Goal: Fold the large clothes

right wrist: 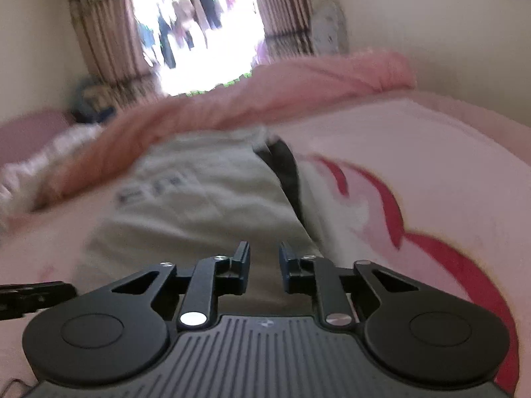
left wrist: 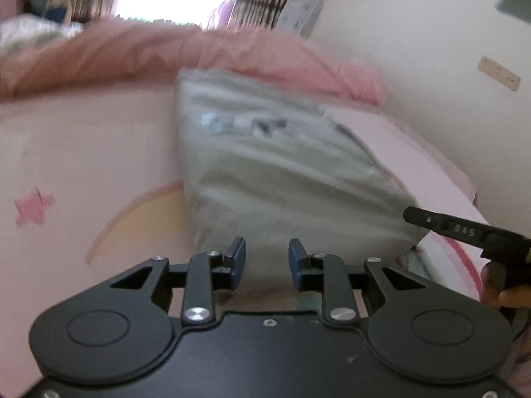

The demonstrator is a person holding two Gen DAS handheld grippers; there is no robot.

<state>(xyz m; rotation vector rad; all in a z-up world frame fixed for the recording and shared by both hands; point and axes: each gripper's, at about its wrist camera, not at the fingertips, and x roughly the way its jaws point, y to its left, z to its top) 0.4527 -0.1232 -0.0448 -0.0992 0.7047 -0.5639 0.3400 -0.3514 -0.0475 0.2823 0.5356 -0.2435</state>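
Left wrist view: left tool (left wrist: 267, 258) jaws parted, nothing between the blue pads, so released. It sits just above the near edge of the grey garment (left wrist: 265, 172), which lies folded into a long strip on the bed (left wrist: 83, 139), running away from the camera. Blurred dark print on the cloth near the far end. Sheet is pale pink with a star (left wrist: 32, 206) and a curved yellow band at left. Pink quilt (left wrist: 139, 53) bunched across the far side, touching the garment's far end. Right tool (left wrist: 464, 232) enters from the right edge, tip at the garment's near right corner; contact unclear through blur. A hand (left wrist: 497, 285) holds it.

Right wrist view: right tool (right wrist: 264, 265) jaws apart by a narrow gap, no cloth pinched, released. Garment (right wrist: 205, 205) lies straight ahead and under the fingertips, a dark part (right wrist: 285, 169) showing along its right edge. Red and pink print (right wrist: 398, 212) on the sheet to the right. Quilt (right wrist: 265, 99) piled beyond, window (right wrist: 199, 33) and curtains (right wrist: 103, 30) behind. Left tool (right wrist: 33, 295) shows at the left edge. Frame is motion-blurred.
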